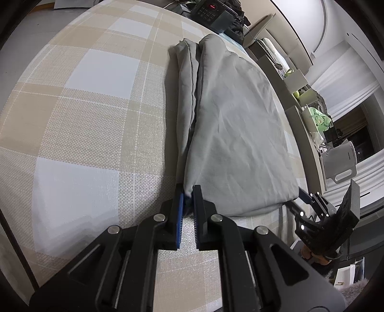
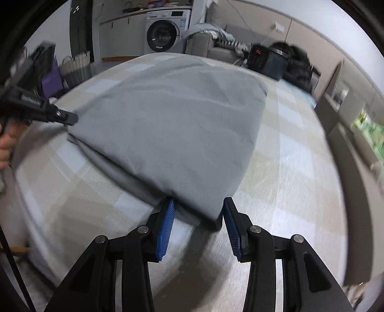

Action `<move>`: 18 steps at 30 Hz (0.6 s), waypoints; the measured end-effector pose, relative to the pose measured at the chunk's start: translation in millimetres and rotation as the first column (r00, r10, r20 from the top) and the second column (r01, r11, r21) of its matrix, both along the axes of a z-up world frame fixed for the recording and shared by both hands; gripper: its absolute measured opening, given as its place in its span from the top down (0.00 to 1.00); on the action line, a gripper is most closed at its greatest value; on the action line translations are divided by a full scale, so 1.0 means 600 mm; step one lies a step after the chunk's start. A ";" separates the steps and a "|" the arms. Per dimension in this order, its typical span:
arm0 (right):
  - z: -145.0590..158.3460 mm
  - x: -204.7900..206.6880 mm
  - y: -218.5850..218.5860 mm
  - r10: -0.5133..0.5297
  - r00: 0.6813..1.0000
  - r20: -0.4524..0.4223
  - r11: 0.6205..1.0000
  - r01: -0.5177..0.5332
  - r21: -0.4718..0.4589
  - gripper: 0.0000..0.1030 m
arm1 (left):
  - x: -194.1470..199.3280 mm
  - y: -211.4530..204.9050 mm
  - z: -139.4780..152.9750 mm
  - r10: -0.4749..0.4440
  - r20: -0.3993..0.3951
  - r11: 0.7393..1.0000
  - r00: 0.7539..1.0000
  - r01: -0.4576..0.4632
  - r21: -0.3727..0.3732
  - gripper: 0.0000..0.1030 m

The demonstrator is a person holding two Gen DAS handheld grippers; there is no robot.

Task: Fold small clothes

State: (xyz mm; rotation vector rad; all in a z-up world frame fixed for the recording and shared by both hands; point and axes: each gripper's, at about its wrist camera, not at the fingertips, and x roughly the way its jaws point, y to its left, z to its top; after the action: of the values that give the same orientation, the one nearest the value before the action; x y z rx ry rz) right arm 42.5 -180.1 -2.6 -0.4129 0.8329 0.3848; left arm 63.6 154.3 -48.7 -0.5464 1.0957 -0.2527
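A grey garment [image 1: 240, 120] lies folded lengthwise on a beige and white checked surface [image 1: 96, 120], with a narrower fold along its left side. My left gripper [image 1: 188, 199] is shut on the garment's near left corner, low over the surface. In the right wrist view the same garment [image 2: 172, 124] spreads away from me, blurred. Its near corner hangs between the blue pads of my right gripper [image 2: 199, 201], which stand apart and do not pinch the cloth. The left gripper [image 2: 74, 118] shows at the garment's left corner, and the right gripper [image 1: 306, 195] at its right corner.
A black device with a red display [image 1: 211, 9] and dark bags [image 2: 297, 64] sit at the far end of the surface. A shelf with green items [image 1: 319, 115] and a white jug [image 1: 340, 160] run along the right edge. A washing machine [image 2: 163, 33] stands behind.
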 end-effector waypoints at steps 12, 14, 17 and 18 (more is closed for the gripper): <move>0.019 0.016 -0.063 -0.068 0.998 -0.005 0.989 0.068 0.130 0.98 | 0.004 -0.013 0.009 -0.034 0.007 0.999 0.999 0.034 -0.001 0.95; 0.002 0.021 -0.063 -0.092 0.995 -0.049 0.989 0.097 0.111 0.98 | 0.004 -0.015 0.007 -0.037 0.001 0.999 0.999 0.037 0.007 0.96; 0.001 0.021 -0.070 -0.113 0.992 -0.057 0.983 0.120 0.135 0.97 | 0.003 -0.009 0.006 -0.038 -0.002 0.999 0.999 0.038 -0.006 0.95; 0.001 0.022 -0.072 -0.115 0.991 -0.063 0.982 0.123 0.143 0.96 | 0.002 -0.008 0.009 -0.042 0.002 0.999 0.999 0.042 -0.007 0.96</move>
State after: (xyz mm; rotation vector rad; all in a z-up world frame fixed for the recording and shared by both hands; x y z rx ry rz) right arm 55.8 -223.4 -2.0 -0.2152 0.8715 0.3445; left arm 64.9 149.3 -43.6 -0.5294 1.1059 -0.2938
